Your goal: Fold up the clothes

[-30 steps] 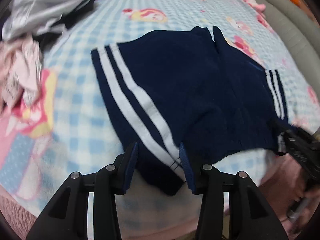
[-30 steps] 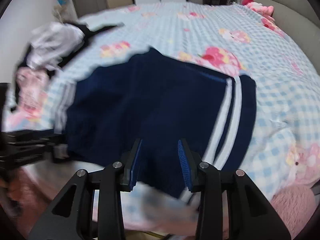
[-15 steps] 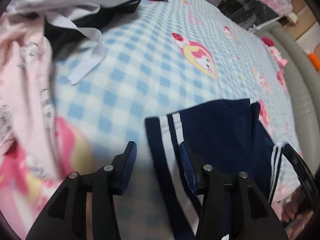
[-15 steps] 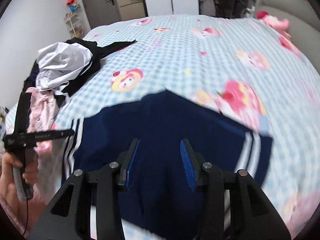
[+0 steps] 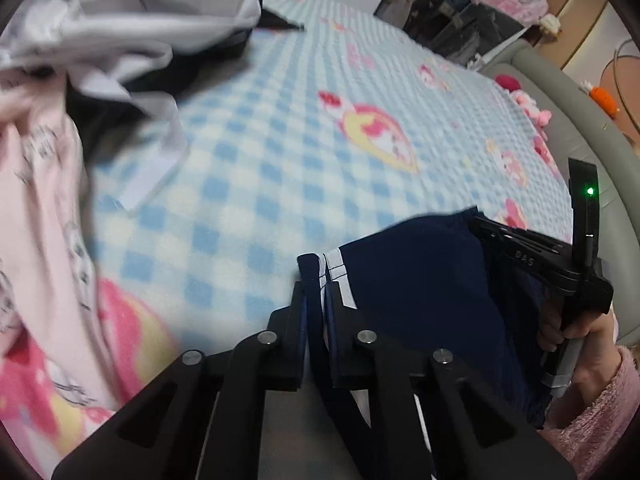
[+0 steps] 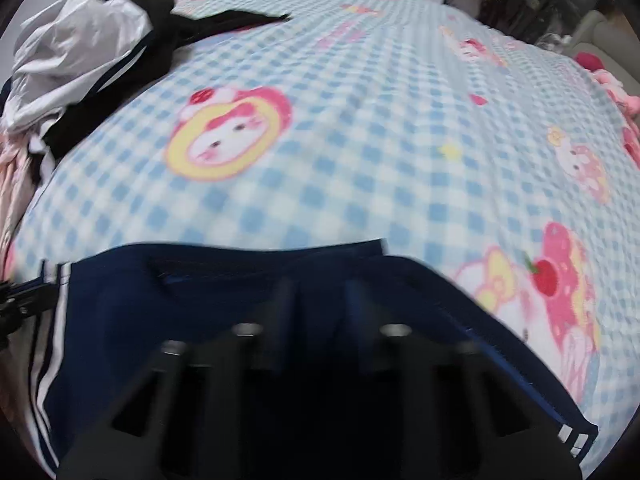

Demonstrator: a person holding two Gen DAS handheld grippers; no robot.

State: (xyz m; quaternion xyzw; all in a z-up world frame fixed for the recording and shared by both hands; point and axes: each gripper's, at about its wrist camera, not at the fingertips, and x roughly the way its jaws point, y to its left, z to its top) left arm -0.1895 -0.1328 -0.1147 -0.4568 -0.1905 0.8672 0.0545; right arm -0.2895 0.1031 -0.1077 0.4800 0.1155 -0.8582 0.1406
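Navy shorts with white side stripes (image 5: 416, 280) lie at the near edge of the checked bed. My left gripper (image 5: 316, 292) is shut on the shorts' striped corner. The right gripper's body (image 5: 560, 276) shows in the left wrist view, held by a hand over the shorts' other side. In the right wrist view the shorts (image 6: 192, 320) spread under my right gripper (image 6: 320, 292). It is blurred and its fingers stand apart over the navy cloth; whether cloth lies between them cannot be told.
A pile of clothes sits at the left: a grey-white garment (image 6: 76, 36), black cloth (image 6: 168, 28) and a pink garment (image 5: 44, 200). The blue checked blanket (image 6: 360, 128) with cartoon prints covers the bed. A grey padded bed frame (image 5: 576, 112) runs along the right.
My left gripper has closed on the striped corner of the shorts. Both grippers have moved in lower over the shorts.
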